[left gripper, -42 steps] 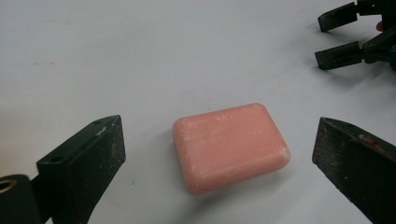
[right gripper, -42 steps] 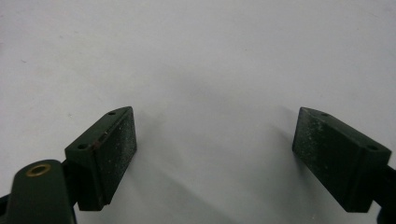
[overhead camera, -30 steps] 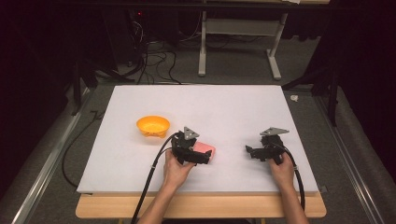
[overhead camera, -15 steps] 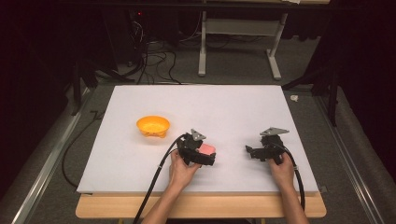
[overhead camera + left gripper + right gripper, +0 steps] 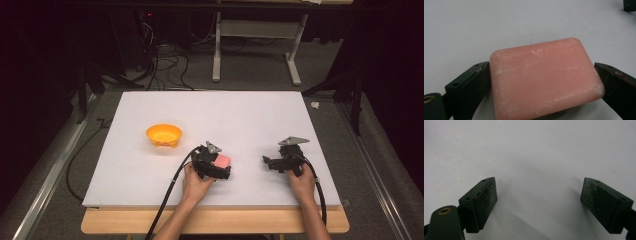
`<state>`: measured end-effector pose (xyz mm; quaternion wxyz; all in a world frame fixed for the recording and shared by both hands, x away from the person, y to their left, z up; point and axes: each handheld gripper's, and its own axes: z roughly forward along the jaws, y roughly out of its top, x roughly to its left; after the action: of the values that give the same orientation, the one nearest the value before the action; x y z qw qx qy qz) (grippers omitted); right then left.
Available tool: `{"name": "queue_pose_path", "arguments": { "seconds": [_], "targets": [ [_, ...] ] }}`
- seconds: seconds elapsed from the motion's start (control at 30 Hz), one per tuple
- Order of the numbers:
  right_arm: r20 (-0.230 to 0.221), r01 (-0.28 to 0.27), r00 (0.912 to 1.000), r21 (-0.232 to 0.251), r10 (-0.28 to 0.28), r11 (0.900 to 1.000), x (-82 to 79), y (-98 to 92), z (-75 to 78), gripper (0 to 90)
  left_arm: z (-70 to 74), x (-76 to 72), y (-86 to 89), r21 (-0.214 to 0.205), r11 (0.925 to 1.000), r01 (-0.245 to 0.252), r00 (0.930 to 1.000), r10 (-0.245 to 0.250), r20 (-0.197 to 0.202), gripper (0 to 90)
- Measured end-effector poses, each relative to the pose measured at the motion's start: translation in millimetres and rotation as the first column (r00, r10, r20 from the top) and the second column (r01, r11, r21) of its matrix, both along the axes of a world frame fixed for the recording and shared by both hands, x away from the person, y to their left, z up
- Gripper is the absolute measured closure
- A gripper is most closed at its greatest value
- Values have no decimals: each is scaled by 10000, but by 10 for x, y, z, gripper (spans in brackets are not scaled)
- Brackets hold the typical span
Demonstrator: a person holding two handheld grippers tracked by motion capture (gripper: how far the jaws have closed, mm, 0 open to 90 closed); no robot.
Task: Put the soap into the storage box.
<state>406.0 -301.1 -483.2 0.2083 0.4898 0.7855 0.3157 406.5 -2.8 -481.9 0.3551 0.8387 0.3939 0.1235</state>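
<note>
Pink rectangular soap bar sits at desk front, clamped in left hand-held gripper; orange plastic bowl nearby. Left gripper view: jaws touch both soap ends. Right gripper view: right hand-held gripper wide apart, empty. Judged: grasp step; next, lift, likely bowlward.

Bowl left of soap on table.

The pink soap bar bears a faint embossed mark, too worn to read.
</note>
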Motion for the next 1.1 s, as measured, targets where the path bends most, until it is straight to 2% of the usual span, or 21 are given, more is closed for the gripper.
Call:
{"name": "queue_pose_path", "arguments": {
  "seconds": [0.1,0.37,0.53,0.97,1.1],
  "targets": [
    [-3,2,10000,2,-2,10000,0,0,0,144,-5,-4,-4,-7,10000,23,10000,-23,86,51],
    [3,-13,10000,-12,13,10000,0,-1,0,144,-14,-32,-7,364,9991,208,9987,-225,465,96],
    [-3,-10,10000,-12,10,10000,0,-1,0,144,-8,-40,9,361,9989,300,9984,-317,474,135],
    [1,-13,10000,-9,13,10000,0,-1,0,144,1,-33,37,355,9973,651,9966,-668,485,136],
    [11,-25,10000,-20,25,10000,1,-3,-1,143,16,-35,52,233,9974,687,9966,-697,432,136]
  ]
}}
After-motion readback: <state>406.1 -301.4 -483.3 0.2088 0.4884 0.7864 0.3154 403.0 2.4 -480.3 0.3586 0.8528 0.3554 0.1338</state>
